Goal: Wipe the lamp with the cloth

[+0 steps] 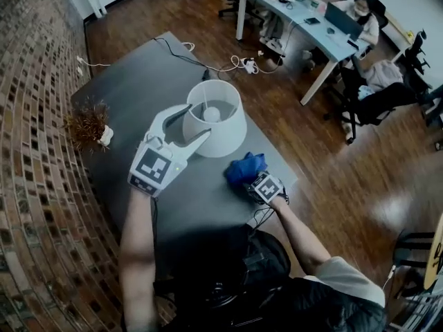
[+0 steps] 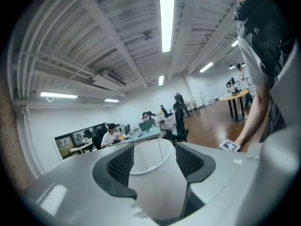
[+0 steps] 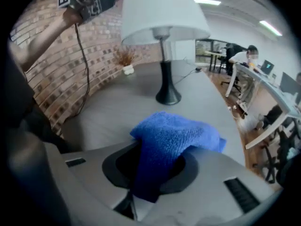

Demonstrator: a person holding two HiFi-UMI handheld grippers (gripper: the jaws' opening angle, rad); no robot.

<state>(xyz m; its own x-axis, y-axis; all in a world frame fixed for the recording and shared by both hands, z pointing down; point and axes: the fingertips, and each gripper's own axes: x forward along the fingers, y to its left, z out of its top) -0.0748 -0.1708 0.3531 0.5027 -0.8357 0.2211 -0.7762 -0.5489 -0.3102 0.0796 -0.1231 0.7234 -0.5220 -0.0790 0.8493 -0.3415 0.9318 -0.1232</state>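
A table lamp with a white shade (image 1: 216, 120) stands mid-table; the right gripper view shows its shade (image 3: 162, 11) above a black stem and base (image 3: 168, 96). My left gripper (image 1: 192, 122) is at the shade's near-left side, open. In its own view, that left gripper (image 2: 151, 161) frames the shade (image 2: 149, 192) just past the fingertips. A blue cloth (image 1: 243, 167) lies bunched near the table's front right edge. My right gripper (image 1: 257, 184) is over it. That gripper (image 3: 155, 166) is open, with a fold of the cloth (image 3: 176, 135) loosely between the jaws.
The lamp stands on a grey table (image 1: 138, 81) against a brick wall (image 1: 34, 151). A small dried plant (image 1: 88, 123) sits at its left edge. A cable (image 1: 208, 64) runs off the far side. Office desks with seated people (image 1: 360, 16) lie beyond.
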